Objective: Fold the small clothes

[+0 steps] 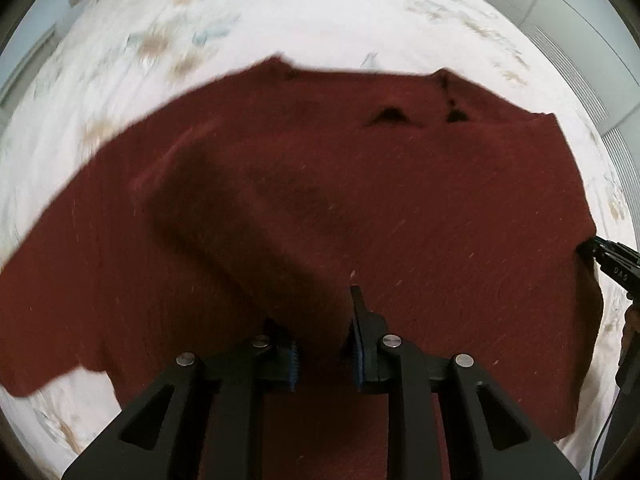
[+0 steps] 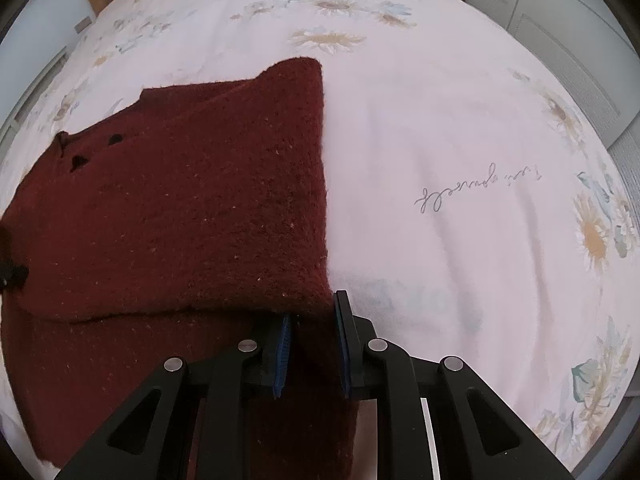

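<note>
The sweater (image 1: 360, 200) is dark red knit and lies on the bed (image 2: 440, 140), filling the middle of the left view and the left half of the right view. The left gripper (image 1: 324, 332) pinches a raised fold of it at lower centre. The right gripper (image 2: 312, 332) clamps its right edge, low in the frame.
</note>
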Available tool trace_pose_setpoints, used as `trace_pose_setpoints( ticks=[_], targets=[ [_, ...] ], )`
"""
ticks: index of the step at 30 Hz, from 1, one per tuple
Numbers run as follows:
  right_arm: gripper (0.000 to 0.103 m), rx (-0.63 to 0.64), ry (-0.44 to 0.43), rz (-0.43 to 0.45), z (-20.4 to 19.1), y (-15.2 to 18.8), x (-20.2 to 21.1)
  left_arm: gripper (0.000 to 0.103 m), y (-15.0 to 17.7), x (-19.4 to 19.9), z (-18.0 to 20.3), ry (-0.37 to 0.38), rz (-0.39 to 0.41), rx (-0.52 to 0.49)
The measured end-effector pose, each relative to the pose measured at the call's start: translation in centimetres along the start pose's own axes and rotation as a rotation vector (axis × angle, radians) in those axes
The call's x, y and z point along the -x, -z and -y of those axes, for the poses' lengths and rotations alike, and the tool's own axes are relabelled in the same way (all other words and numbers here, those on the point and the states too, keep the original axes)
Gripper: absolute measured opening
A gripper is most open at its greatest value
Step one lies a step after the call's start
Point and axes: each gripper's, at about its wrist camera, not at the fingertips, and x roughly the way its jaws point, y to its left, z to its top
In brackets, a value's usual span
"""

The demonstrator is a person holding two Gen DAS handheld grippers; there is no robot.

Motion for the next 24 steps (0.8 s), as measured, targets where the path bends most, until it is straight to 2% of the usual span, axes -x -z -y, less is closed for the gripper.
trace_pose_setpoints(
  ticks=[4, 8, 9, 11, 13, 16, 18, 20, 24],
  targets=[
    [0.02, -0.002, 0.0, -0.005, -0.1, 0.0, 0.0, 0.034, 0.3, -0.4, -1.8, 0.037, -0.022, 0.073],
    [0.021, 0.005, 0.01, -0.005, -0.4, 0.0, 0.1, 0.035, 1.3, -0.2, -3.4, 0.05, -0.03, 0.116],
    [0.021, 0.004, 0.009, -0.006, -0.4, 0.0, 0.1, 0.039, 1.6, 0.0, -3.9, 0.051, -0.033, 0.129],
    [0.022, 0.0, 0.008, -0.005, -0.5, 0.0, 0.1, 0.053, 1.8, 0.4, -4.6, 0.043, -0.035, 0.145],
    [0.023, 0.002, 0.013, -0.003, -0.5, 0.1, 0.3, 0.077, 1.8, 1.0, -5.3, 0.041, -0.03, 0.165],
    [0.03, 0.011, 0.028, 0.001, -0.7, 0.1, 0.9, 0.095, 1.3, 1.9, -6.6, 0.064, -0.004, 0.201],
    [0.038, 0.018, 0.041, 0.009, -0.8, 0.1, 1.4, 0.101, 0.3, 2.1, -7.1, 0.056, 0.004, 0.212],
    [0.051, 0.02, 0.049, 0.023, -0.7, 0.2, 2.1, 0.101, -0.5, 2.1, -7.3, 0.047, 0.016, 0.212],
    [0.053, 0.027, 0.06, 0.021, -0.1, 0.4, 3.0, 0.102, -1.6, 0.1, -7.9, 0.056, -0.031, 0.225]
  ],
)
